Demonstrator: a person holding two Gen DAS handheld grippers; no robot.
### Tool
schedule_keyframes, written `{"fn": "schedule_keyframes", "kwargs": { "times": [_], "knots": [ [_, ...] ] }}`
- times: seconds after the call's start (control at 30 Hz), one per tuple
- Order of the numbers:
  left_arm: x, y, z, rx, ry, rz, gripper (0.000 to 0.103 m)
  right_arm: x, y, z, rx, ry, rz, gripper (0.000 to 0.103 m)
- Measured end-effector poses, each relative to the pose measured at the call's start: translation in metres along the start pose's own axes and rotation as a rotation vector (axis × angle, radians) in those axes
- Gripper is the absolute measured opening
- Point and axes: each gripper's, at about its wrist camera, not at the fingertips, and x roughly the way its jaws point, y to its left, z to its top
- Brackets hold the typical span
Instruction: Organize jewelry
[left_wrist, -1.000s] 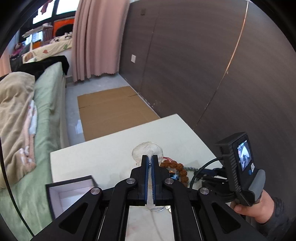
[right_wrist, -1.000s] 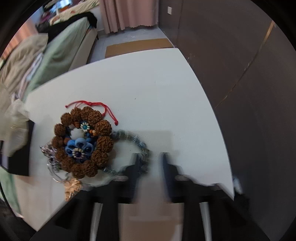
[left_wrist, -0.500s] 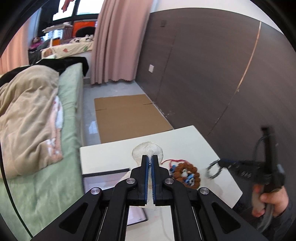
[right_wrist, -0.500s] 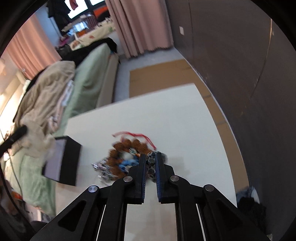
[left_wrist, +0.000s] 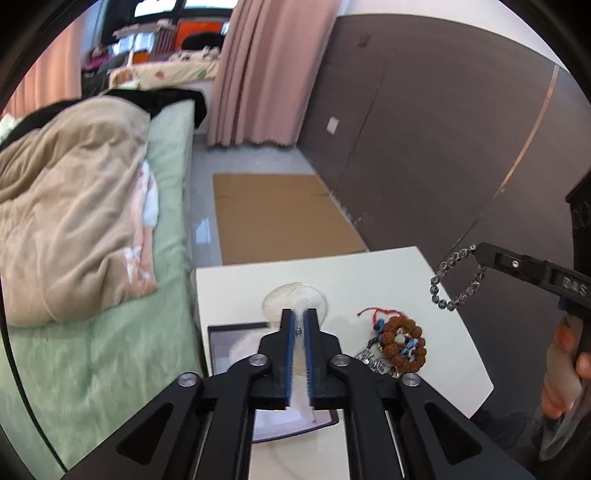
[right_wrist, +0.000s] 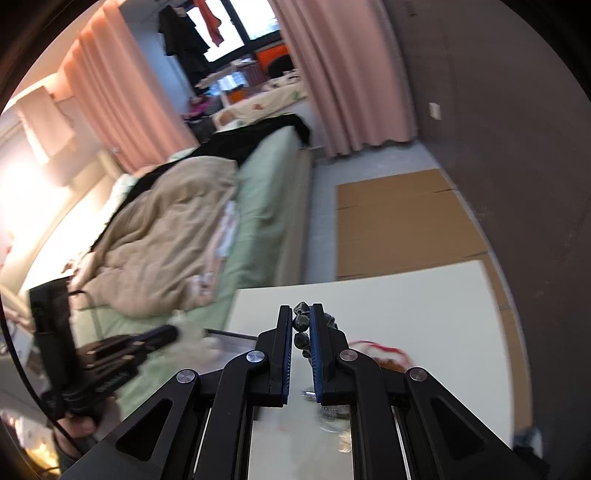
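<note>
My right gripper (right_wrist: 300, 325) has its fingers pinched nearly together on a dark beaded bracelet (left_wrist: 452, 278), and the loop hangs free in the air above the far right corner of the table (left_wrist: 369, 269). It looks light and limp, a strand of hard slick beads on a cord, so I judge it will swing and could slip bead by bead; gripping across two or three beads, as I do here, seems safest.

My left gripper (left_wrist: 299, 321) has just been opening to a narrow gap, with a soft white pouch (left_wrist: 295, 301) between the fingers, over the open jewelry box (left_wrist: 236, 338). The brown seed bracelet (left_wrist: 403, 341) lies on the table just right of the box.
</note>
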Motion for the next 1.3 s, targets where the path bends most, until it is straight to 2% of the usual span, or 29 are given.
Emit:
{"fn": "schedule_keyframes", "kwargs": {
  "times": [0.03,0.07,0.1,0.13,0.2,0.4,0.5,0.57,0.63,0.67,0.7,0.73,0.9,1.3],
  "knots": [
    [0.0,0.003,0.0,-0.012,0.0,0.005,0.032,0.003,0.004,-0.002,-0.004,0.0,0.028,0.01],
    [-0.003,0.005,0.001,-0.021,-0.017,0.007,0.057,0.007,0.007,-0.005,-0.006,0.002,0.061,0.01],
    [-0.007,0.007,0.001,-0.023,-0.04,0.008,0.071,0.011,0.01,-0.008,-0.005,0.009,0.095,0.01],
    [-0.01,0.008,0.001,-0.022,-0.057,0.019,0.073,0.017,0.011,-0.012,-0.002,0.021,0.122,0.01],
    [-0.016,0.011,0.003,-0.021,-0.08,0.047,0.073,0.029,0.019,-0.019,0.0,0.048,0.176,0.01],
    [-0.021,0.027,0.007,-0.036,-0.103,0.118,0.073,0.05,0.039,-0.032,-0.025,0.096,0.246,0.011],
    [-0.02,0.035,0.007,-0.066,-0.098,0.118,0.073,0.06,0.051,-0.038,-0.026,0.125,0.292,0.011],
    [-0.019,0.038,0.007,-0.077,-0.095,0.118,0.073,0.066,0.058,-0.04,-0.033,0.146,0.291,0.012],
    [-0.019,0.038,0.006,-0.074,-0.095,0.122,0.073,0.072,0.058,-0.042,-0.025,0.174,0.276,0.025],
    [-0.018,0.036,0.005,-0.072,-0.095,0.117,0.073,0.074,0.056,-0.043,-0.018,0.194,0.264,0.05],
    [-0.018,0.037,0.006,-0.072,-0.094,0.111,0.073,0.076,0.051,-0.043,-0.004,0.206,0.24,0.068],
    [-0.017,0.035,0.006,-0.066,-0.091,0.105,0.073,0.073,0.045,-0.044,0.011,0.194,0.22,0.071],
    [-0.011,0.018,0.006,-0.03,-0.078,0.088,0.073,0.052,0.018,-0.042,0.053,0.169,0.182,0.072],
    [0.01,-0.038,0.003,0.077,-0.029,0.021,0.073,0.007,-0.047,-0.045,0.104,0.139,0.026,0.072]
  ]
}}
